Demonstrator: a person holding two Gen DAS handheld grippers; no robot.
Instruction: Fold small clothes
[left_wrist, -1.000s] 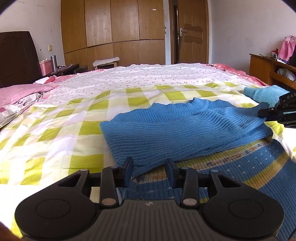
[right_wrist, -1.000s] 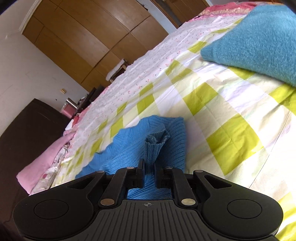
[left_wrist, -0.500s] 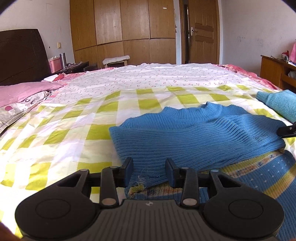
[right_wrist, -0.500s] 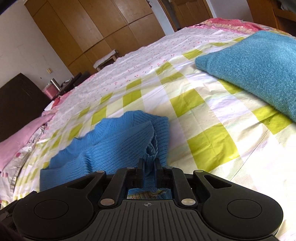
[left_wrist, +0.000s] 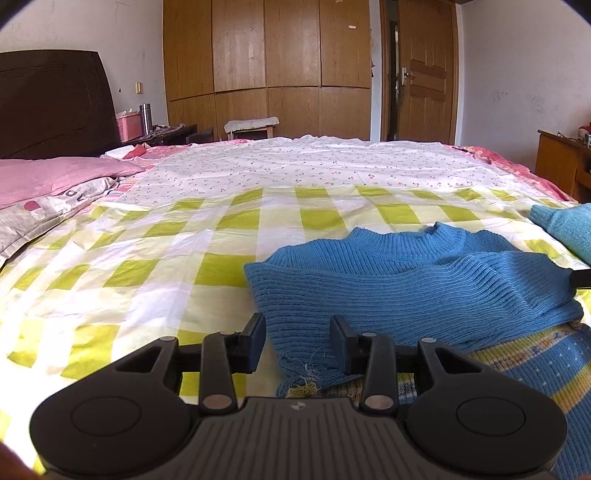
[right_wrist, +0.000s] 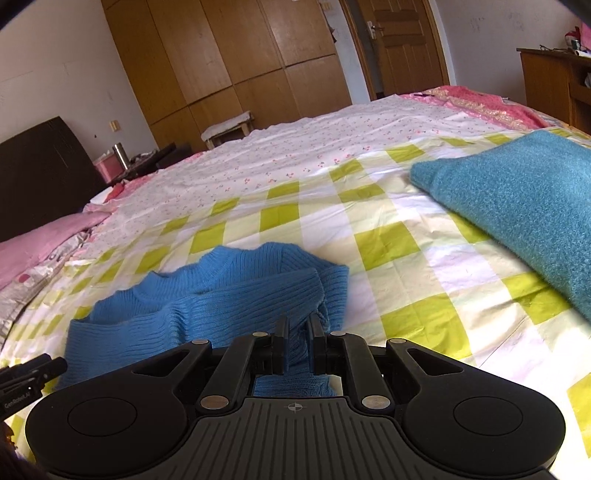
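Observation:
A small blue knit sweater (left_wrist: 406, 284) lies on the bed, its plain blue part folded over a striped yellow and blue part (left_wrist: 524, 373). My left gripper (left_wrist: 298, 341) is open, its fingers on either side of the sweater's frayed left corner. My right gripper (right_wrist: 298, 341) is shut on the sweater's right edge (right_wrist: 295, 347) and holds it low over the bed. The sweater also shows in the right wrist view (right_wrist: 207, 299), with the left gripper's tip (right_wrist: 33, 373) at its left.
The bed has a yellow-green checked sheet (left_wrist: 147, 273) and a floral sheet (left_wrist: 314, 166) farther back. A folded teal cloth (right_wrist: 517, 206) lies to the right. Pink pillows (left_wrist: 48, 181) lie at the left by the dark headboard. Wooden wardrobe and door stand behind.
Both grippers swung to the left and lowered. The right gripper carried the sweater's edge down toward the bed. The left gripper stayed open at the sweater's corner.

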